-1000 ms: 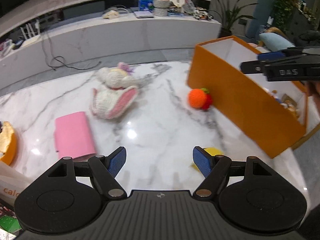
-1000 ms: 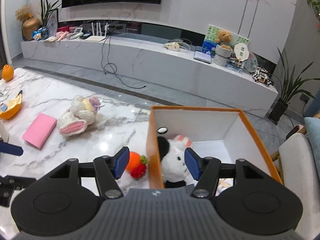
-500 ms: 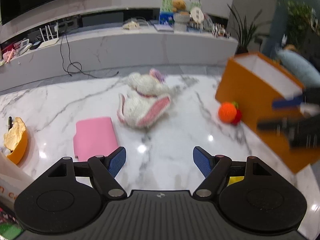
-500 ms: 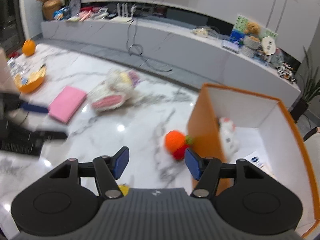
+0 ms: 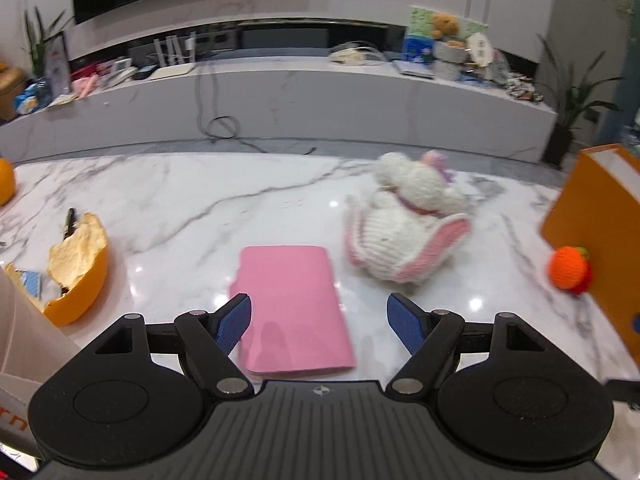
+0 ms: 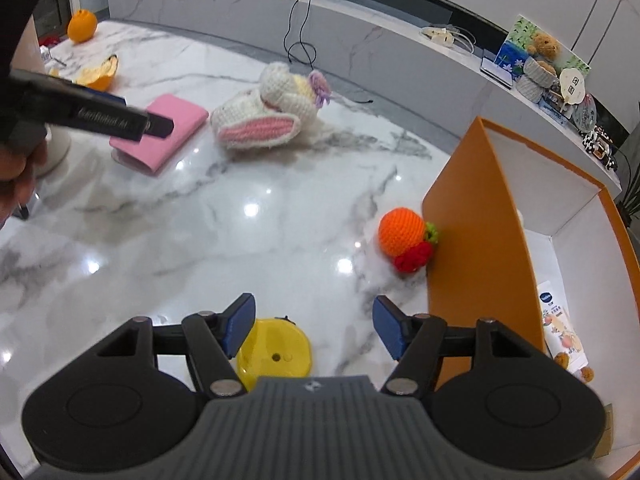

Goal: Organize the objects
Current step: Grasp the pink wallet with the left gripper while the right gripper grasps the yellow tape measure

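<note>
Left wrist view is filled mostly by the marble counter (image 5: 200,216), on which the things to be organized are spread. The orange box (image 6: 472,216) is taken as the landmark; it stands open at the right edge of the counter, and some things are seen already lying inside it. Well to the left of the box the knitted rabbit (image 5: 408,224) is lying on its side. Further left from the box, past the rabbit, the pink notebook (image 5: 292,304) is lying flat. Touching the outer wall of the box, the small orange crochet fruit (image 6: 404,236) is found. In front of the box, apart from it, a yellow lid (image 6: 276,348) is seen on the counter.

The left tool (image 5: 318,322) is held open and empty just over the near end of the pink notebook. The right tool (image 6: 312,330) is also open and empty, close above the yellow lid.

It is judged that a new pick is being approached. For the next move, lowering of the left tool is probably needed, so that one edge of the thin notebook comes between the fingers before closing. The grip can slip on such a flat thing.
</note>
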